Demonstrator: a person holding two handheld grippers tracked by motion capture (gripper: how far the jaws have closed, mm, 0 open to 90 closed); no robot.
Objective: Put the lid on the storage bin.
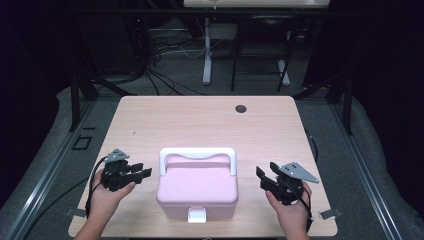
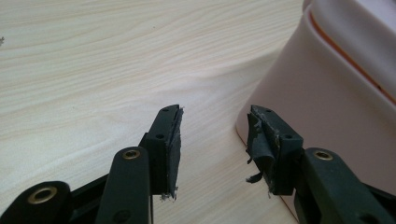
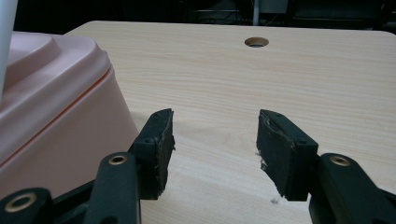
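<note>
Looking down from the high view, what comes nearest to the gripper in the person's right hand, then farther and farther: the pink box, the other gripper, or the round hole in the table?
From the right gripper:
1. Pink box, just beside it, toward the table's middle.
2. Round hole, farther up the table, near the far edge.
3. Left gripper, beyond the box, on the opposite side.

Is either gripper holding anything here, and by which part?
Nothing held: the left gripper and right gripper are open beside the pink box.

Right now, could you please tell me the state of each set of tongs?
Left tongs: open, holding nothing, beside the pink box.
Right tongs: open, holding nothing.
</note>
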